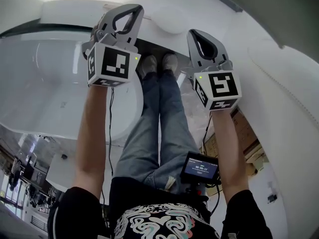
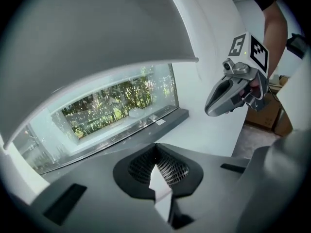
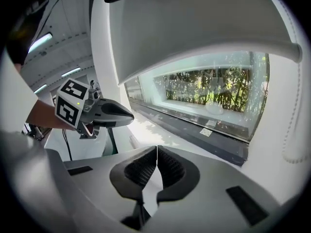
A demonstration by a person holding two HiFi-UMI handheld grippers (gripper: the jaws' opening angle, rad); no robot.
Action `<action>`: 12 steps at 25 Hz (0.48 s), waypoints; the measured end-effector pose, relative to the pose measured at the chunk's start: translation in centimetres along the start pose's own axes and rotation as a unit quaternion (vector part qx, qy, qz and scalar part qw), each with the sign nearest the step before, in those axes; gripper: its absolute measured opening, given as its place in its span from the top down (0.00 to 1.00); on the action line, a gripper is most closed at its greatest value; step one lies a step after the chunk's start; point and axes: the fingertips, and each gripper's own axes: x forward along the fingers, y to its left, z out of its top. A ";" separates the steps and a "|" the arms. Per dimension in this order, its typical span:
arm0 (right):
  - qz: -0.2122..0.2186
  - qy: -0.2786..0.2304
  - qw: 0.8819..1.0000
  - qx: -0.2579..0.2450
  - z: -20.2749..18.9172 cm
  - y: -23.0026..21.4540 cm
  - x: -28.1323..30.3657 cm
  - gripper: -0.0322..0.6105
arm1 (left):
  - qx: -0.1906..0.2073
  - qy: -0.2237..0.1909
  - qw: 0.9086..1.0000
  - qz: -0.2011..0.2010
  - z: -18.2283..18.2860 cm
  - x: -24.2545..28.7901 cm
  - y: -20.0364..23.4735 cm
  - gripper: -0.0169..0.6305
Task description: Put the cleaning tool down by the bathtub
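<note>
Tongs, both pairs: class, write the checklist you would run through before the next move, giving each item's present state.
1. Left tongs shut: ok, tips together.
2. Right tongs shut: ok, tips together.
3. Cleaning tool held: not ok, nothing between either pair.
4. Cleaning tool in view: not ok, none shows in any view.
5. Tongs apart from each other: ok, clear gap in the head view.
6. Bathtub beside the person: ok, white tub at their left.

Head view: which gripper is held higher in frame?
The left gripper, at the picture's left: its tip sits clearly above that of the right gripper. Both are shut, holding nothing.
</note>
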 end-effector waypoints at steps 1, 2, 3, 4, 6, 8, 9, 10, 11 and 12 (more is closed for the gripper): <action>0.002 -0.004 1.000 -0.002 0.5 0.3 -0.2 0.91 | -0.009 -0.007 1.000 0.002 0.4 -0.4 0.0 0.95; 0.003 -0.007 1.000 -0.006 1.0 0.6 -0.4 0.91 | -0.020 -0.014 1.000 0.006 0.8 -0.8 0.1 0.95; 0.004 -0.011 1.000 -0.010 1.5 0.9 -0.6 0.91 | -0.032 -0.020 0.999 0.008 1.2 -1.2 0.3 0.95; 0.005 -0.014 1.000 -0.015 2.0 1.1 -0.7 0.91 | -0.040 -0.025 0.999 0.009 1.5 -1.6 0.4 0.95; 0.011 -0.017 0.999 -0.025 2.9 1.7 -0.9 0.91 | -0.043 -0.032 0.999 0.007 2.2 -2.4 0.3 0.95; 0.014 -0.018 0.999 -0.036 4.0 2.2 -1.6 0.91 | -0.041 -0.039 0.998 0.002 3.1 -3.3 -0.1 0.95; 0.014 -0.020 0.999 -0.042 4.7 2.4 -1.9 0.91 | -0.043 -0.044 0.998 0.000 3.6 -3.7 -0.2 0.95; 0.014 -0.024 0.998 -0.049 5.4 2.7 -2.1 0.90 | -0.047 -0.050 0.998 -0.001 4.0 -4.2 -0.1 0.95; 0.014 -0.028 0.998 -0.054 6.1 2.8 -2.3 0.91 | -0.051 -0.056 0.997 -0.001 4.5 -4.6 0.2 0.95; 0.013 -0.033 0.998 -0.057 6.8 3.0 -2.6 0.91 | -0.055 -0.061 0.997 0.001 4.9 -5.1 0.4 0.95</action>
